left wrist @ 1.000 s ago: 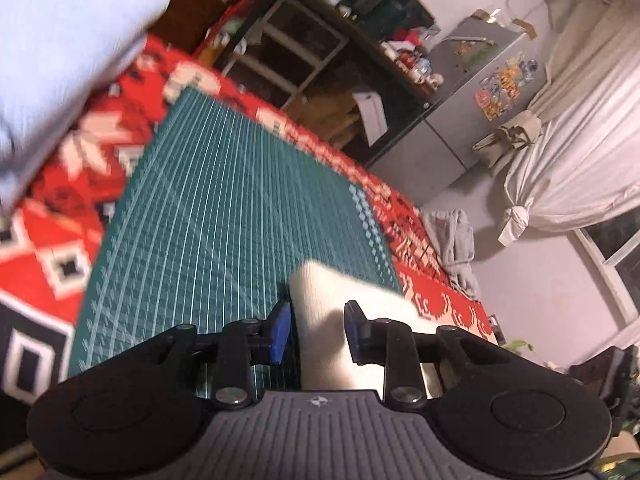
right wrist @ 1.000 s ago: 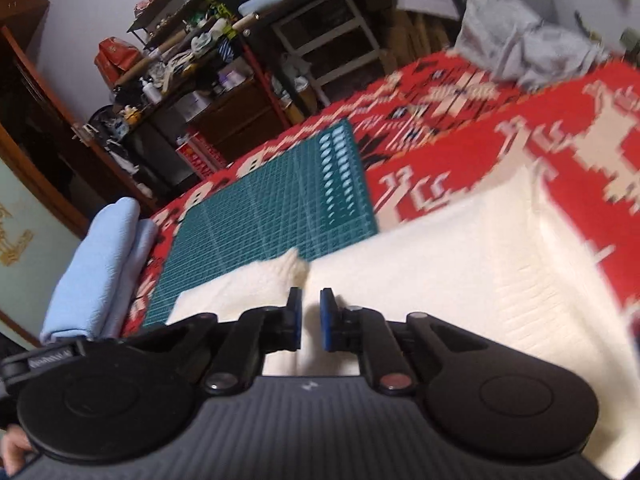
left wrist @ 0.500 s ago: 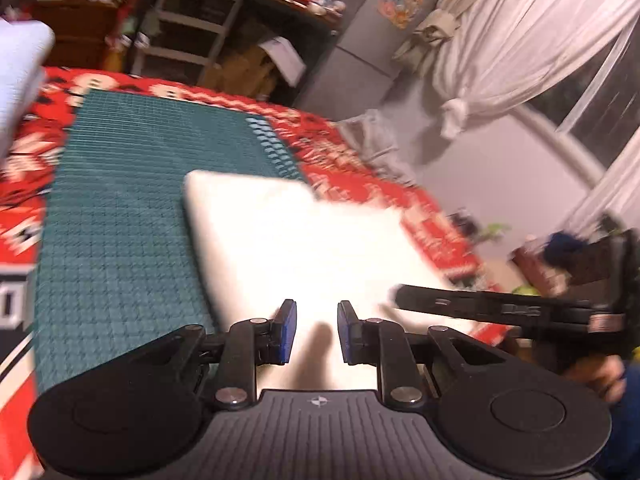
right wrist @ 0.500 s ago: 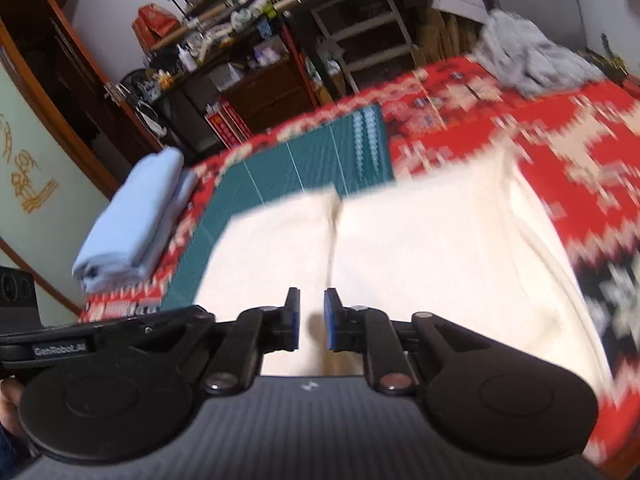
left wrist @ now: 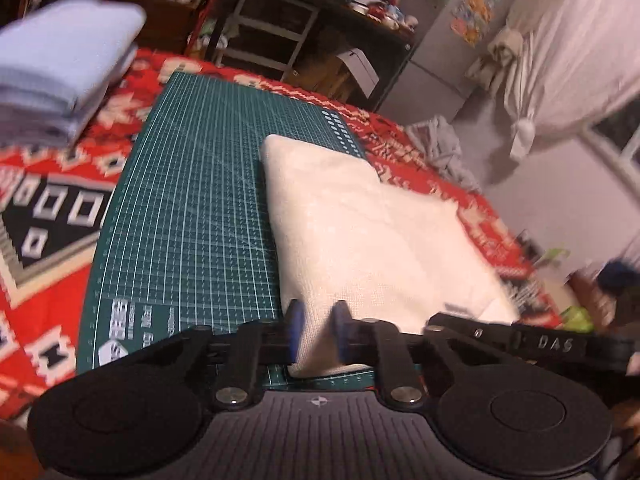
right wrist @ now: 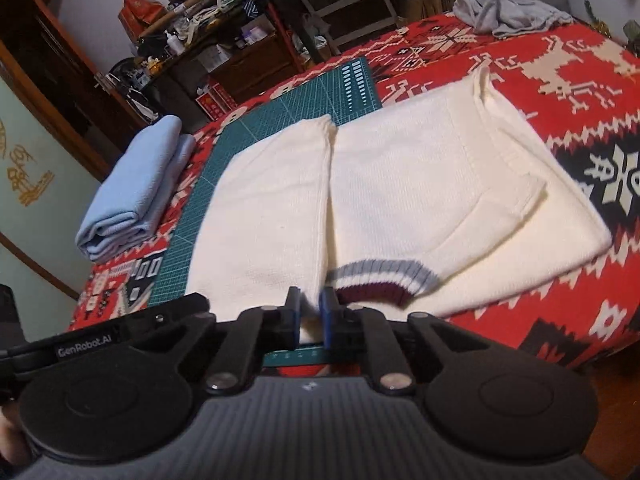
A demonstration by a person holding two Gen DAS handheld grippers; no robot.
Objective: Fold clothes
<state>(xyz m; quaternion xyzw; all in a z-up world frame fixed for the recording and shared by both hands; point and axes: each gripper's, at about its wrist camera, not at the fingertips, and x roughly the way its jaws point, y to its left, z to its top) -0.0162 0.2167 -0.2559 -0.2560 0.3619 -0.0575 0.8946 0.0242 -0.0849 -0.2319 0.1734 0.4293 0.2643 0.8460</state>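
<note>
I am in a lived-in room of a home, working over a surface spread with a red patterned blanket (right wrist: 520, 52) with reindeer and snowflake figures, a green cutting mat (left wrist: 192, 208) laid on it. At the far side stand dark shelves (right wrist: 224, 12) crowded with bottles, boxes and odds and ends. To the far right is a white fridge (left wrist: 448, 40) covered in stickers, and beside it a pale curtain (left wrist: 560, 52) tied in a knot by a window. A grey garment (right wrist: 504, 4) lies crumpled at the blanket's far edge.
</note>
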